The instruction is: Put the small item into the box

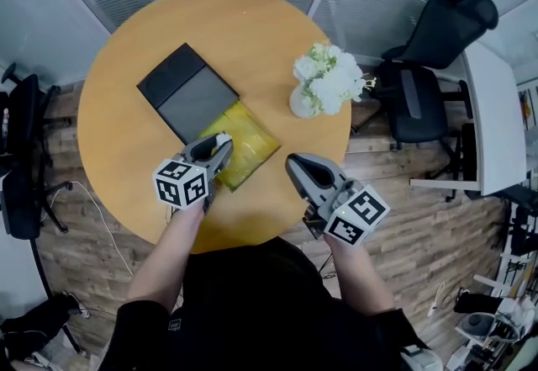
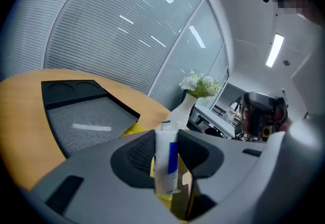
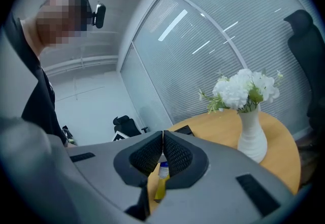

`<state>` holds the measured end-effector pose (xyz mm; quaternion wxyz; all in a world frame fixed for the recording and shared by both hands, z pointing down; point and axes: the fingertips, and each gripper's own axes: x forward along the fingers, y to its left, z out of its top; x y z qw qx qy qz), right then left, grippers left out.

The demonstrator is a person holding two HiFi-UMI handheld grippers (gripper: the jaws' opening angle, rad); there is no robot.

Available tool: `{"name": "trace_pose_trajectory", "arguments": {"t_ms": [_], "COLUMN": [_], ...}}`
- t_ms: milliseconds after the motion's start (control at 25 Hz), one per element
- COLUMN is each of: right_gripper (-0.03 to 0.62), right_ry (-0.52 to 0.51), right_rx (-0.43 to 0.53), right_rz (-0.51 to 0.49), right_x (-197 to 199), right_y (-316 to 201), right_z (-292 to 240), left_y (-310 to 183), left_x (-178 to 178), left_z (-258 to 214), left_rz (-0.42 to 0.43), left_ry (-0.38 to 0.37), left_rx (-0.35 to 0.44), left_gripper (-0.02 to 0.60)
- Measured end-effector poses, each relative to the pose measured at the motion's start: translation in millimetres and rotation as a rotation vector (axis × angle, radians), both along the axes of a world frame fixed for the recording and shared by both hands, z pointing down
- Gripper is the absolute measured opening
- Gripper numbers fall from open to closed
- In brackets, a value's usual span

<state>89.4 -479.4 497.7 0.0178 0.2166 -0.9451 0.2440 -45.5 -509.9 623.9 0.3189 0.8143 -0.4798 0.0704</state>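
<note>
My left gripper [image 1: 218, 145] is shut on a small white tube with a blue stripe [image 2: 166, 163], which stands upright between its pads. It hovers over a yellow packet [image 1: 244, 145] just in front of the open black box [image 1: 195, 103], whose grey foam insert [image 2: 84, 122] shows in the left gripper view. The box's lid part [image 1: 171, 74] lies at its far side. My right gripper [image 1: 294, 164] hangs at the table's near right edge with its jaws shut and nothing between them [image 3: 162, 139]. Below them a blue-capped tube [image 3: 163, 170] shows.
A white vase of white flowers [image 1: 324, 80] stands on the round wooden table [image 1: 126, 151] to the right of the box. Black office chairs [image 1: 429, 58] stand beyond the table's right side, and another chair [image 1: 21, 159] at the left.
</note>
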Motion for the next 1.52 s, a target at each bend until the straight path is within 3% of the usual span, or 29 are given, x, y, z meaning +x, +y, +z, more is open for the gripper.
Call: {"name": "trace_pose_trajectory", "arguments": {"t_ms": [400, 800, 1280, 1520], "right_gripper": [0.035, 0.035, 0.035, 0.035], "right_ry": [-0.03, -0.057, -0.066, -0.051], "right_rx": [-0.082, -0.133, -0.105, -0.063], "right_rz": [-0.014, -0.027, -0.021, -0.032], "right_x": [-3, -2, -2, -10], "right_y": [-3, -10, -7, 13], "right_z": [33, 51, 38, 19], "left_y": [-11, -24, -15, 2], "left_x": [8, 2, -10, -22], "left_z": [56, 72, 51, 13], "left_rz": [0.043, 0.018, -0.018, -0.041], "left_ry": [-0.08, -0.156, -0.177, -0.194], "left_rx": [-0.15, -0.208, -0.165, -0.055], "left_gripper": [0.143, 0.144, 0.179, 0.153]}}
